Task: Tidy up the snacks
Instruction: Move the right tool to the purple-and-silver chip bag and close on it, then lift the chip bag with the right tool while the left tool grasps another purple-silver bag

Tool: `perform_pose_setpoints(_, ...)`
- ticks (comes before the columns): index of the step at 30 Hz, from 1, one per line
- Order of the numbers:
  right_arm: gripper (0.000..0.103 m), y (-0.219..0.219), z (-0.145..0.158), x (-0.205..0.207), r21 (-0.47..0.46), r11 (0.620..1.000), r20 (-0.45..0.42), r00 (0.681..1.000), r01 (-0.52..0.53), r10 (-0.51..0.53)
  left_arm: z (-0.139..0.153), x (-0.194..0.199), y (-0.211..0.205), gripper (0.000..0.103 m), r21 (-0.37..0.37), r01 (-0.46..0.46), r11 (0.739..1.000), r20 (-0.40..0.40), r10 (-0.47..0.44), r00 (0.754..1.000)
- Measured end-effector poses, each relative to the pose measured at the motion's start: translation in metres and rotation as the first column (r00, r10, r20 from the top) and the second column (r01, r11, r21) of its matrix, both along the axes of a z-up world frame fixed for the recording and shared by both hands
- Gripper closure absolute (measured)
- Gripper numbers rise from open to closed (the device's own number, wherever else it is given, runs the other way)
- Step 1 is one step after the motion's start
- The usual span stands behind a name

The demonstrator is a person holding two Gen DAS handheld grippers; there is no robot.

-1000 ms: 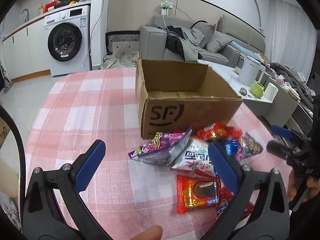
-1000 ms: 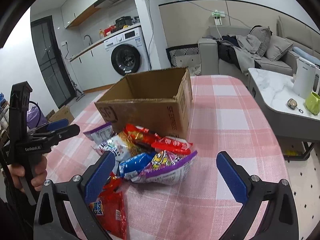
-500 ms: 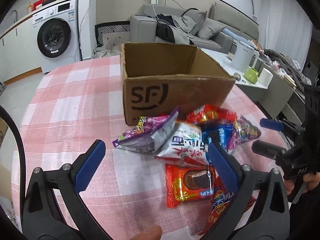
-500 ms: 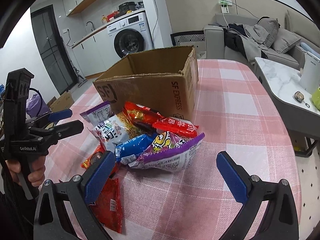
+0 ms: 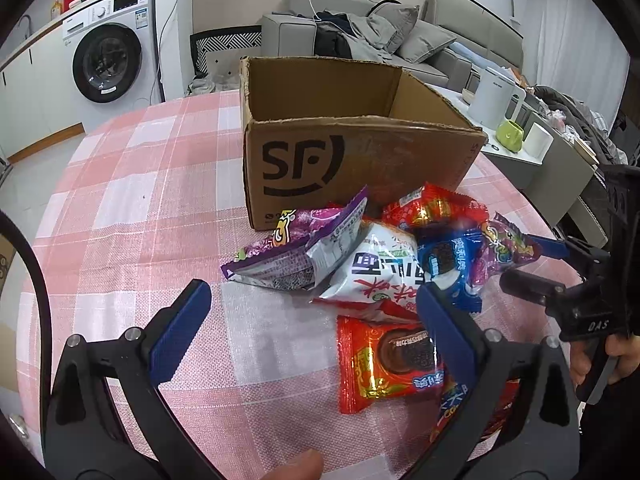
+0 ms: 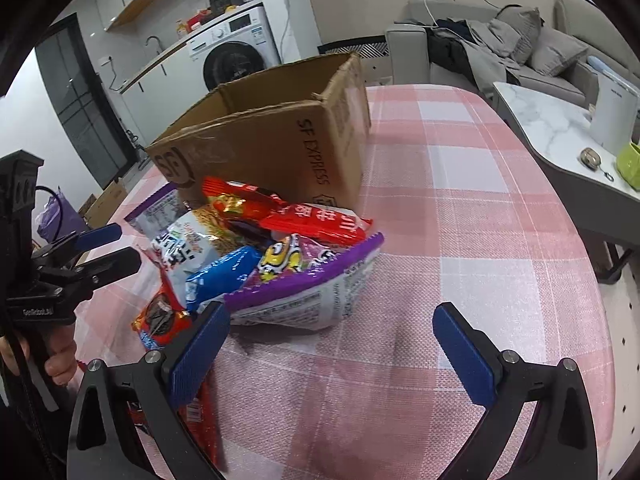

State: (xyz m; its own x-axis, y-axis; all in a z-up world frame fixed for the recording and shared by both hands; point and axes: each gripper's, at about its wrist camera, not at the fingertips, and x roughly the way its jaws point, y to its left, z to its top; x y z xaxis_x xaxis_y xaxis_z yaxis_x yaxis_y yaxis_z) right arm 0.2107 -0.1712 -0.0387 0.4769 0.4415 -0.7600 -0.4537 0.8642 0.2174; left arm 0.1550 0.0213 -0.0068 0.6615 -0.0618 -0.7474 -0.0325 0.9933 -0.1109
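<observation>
Crinkly foil snack packets point(image 5: 372, 268) lie heaped on the pink checked tablecloth point(image 5: 132, 208), touching your open brown cardboard box point(image 5: 352, 160); your left gripper point(image 5: 312, 320) and right gripper point(image 6: 332, 340) hover spread wide, holding nothing.

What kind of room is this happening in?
Most likely a lived-in home, an open kitchen and living room: a washing machine under a counter, a grey sofa piled with clothes, and a checked tablecloth.
</observation>
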Motion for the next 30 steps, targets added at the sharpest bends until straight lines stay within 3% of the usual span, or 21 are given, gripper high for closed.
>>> perform_pose_setpoints(12,0.0,0.01,-0.012,0.008,0.009,1.0,-0.019,1.0,-0.015,0.015,-0.014,0.006,0.006,0.001,-0.011,0.002,1.0,-0.026,-0.002,1.0)
perform_pose_setpoints(18,0.001,0.011,-0.015,0.015,0.056,0.998,-0.039,0.999,-0.015,0.018,-0.019,0.007,0.007,0.001,-0.028,-0.004,1.0,-0.031,0.003,1.0)
perform_pose_setpoints(21,0.015,0.01,-0.015,0.019,0.092,0.996,-0.043,0.999,-0.012,0.016,-0.022,0.009,0.007,0.001,-0.039,-0.008,0.999,-0.038,0.006,0.999)
perform_pose_setpoints(23,0.031,0.01,-0.014,0.019,0.118,0.993,-0.044,0.998,-0.03,0.036,-0.024,0.009,0.009,0.001,-0.041,-0.008,0.999,-0.04,0.006,0.999)
perform_pose_setpoints(30,0.044,0.004,-0.007,0.01,0.137,0.989,-0.014,0.998,-0.053,0.056,-0.022,0.01,0.013,0.001,-0.053,-0.02,0.998,-0.031,0.018,0.999)
